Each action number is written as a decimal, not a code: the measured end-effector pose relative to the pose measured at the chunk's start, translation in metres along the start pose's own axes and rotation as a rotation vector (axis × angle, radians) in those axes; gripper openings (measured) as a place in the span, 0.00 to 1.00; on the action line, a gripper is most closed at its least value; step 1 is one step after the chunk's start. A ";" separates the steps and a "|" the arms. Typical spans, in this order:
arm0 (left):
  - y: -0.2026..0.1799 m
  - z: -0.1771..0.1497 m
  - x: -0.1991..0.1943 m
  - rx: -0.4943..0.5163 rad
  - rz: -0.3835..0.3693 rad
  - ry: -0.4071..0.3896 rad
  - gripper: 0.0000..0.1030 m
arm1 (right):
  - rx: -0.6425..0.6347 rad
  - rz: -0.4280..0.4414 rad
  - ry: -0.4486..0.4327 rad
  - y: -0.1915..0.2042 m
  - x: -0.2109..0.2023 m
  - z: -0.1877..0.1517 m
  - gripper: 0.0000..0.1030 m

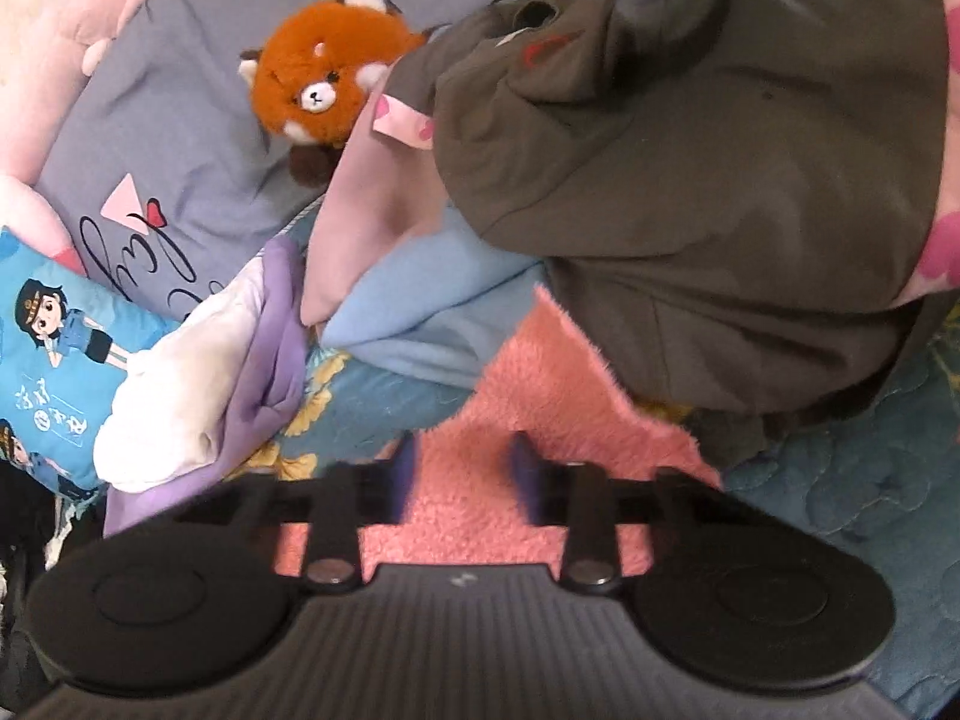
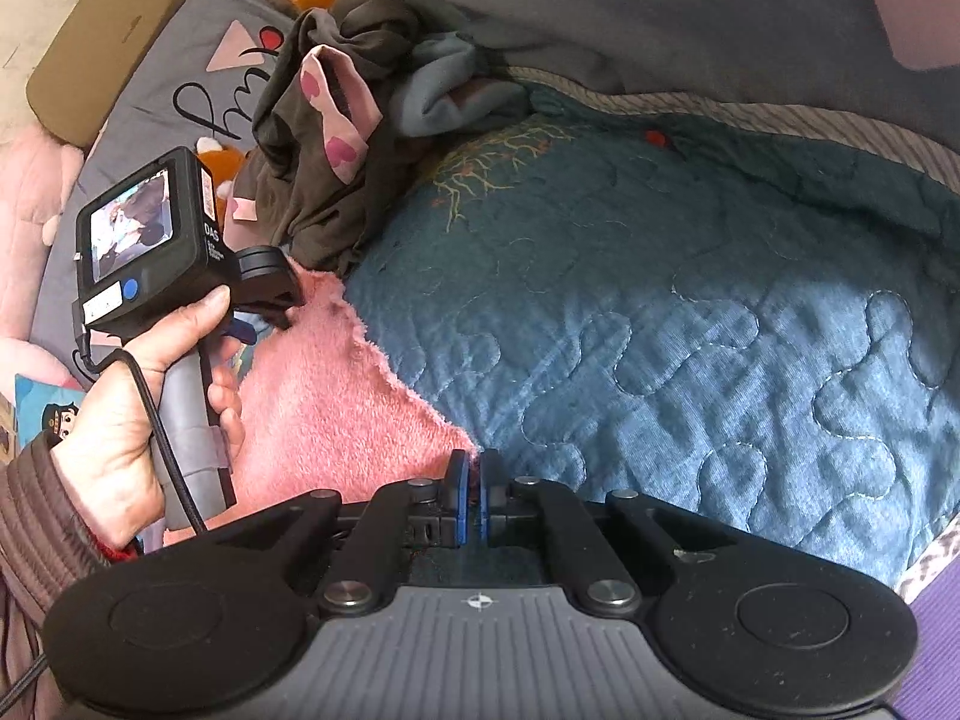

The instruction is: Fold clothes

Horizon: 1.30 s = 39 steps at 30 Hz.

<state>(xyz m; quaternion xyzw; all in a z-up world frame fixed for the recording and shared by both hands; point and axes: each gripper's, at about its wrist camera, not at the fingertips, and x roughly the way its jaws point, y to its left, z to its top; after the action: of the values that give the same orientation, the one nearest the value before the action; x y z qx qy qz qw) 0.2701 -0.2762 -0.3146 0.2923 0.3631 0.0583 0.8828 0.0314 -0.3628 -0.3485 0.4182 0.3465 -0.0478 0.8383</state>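
A fluffy pink garment (image 1: pixel 528 414) lies flat on the blue quilted bedspread (image 2: pixel 690 330). My left gripper (image 1: pixel 462 474) is open, its blue pads astride the pink fleece, just above it. In the right wrist view the pink garment (image 2: pixel 324 396) runs from the left gripper's fingers (image 2: pixel 276 306) down to my right gripper (image 2: pixel 474 480), which is shut on its corner. A crumpled olive-brown garment (image 1: pixel 708 180) with pink heart lining lies beyond; it also shows in the right wrist view (image 2: pixel 324 180).
A red-panda plush (image 1: pixel 327 78) sits on a grey lettered pillow (image 1: pixel 180 120). Light blue (image 1: pixel 420 312), purple (image 1: pixel 276 330) and white (image 1: pixel 174 396) clothes lie piled at the left. A blue cartoon cushion (image 1: pixel 54 354) lies at far left. A brown box (image 2: pixel 102 42) lies at the bed's far corner.
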 end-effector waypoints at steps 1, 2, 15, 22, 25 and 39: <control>0.001 -0.002 -0.001 0.000 0.010 -0.009 0.16 | -0.003 0.000 0.000 0.000 0.000 0.000 0.02; 0.003 -0.003 -0.001 -0.001 0.019 -0.018 0.08 | -0.006 -0.001 0.000 0.000 0.000 0.000 0.02; 0.008 0.017 -0.043 -0.072 -0.087 -0.124 0.27 | -0.031 -0.019 0.002 0.005 0.001 0.000 0.02; 0.006 0.028 -0.038 -0.138 -0.111 -0.092 0.51 | -0.018 -0.010 0.001 0.004 0.001 -0.001 0.02; 0.003 0.031 -0.028 -0.154 -0.137 -0.048 0.51 | -0.022 -0.012 0.005 0.005 0.002 -0.002 0.02; 0.001 0.032 -0.001 -0.198 -0.245 0.046 0.10 | -0.025 -0.011 0.010 0.003 0.002 -0.001 0.02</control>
<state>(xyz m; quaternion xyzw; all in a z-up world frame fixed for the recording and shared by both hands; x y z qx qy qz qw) 0.2914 -0.2908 -0.2951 0.1560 0.4087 -0.0075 0.8992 0.0336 -0.3594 -0.3484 0.4061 0.3535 -0.0458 0.8414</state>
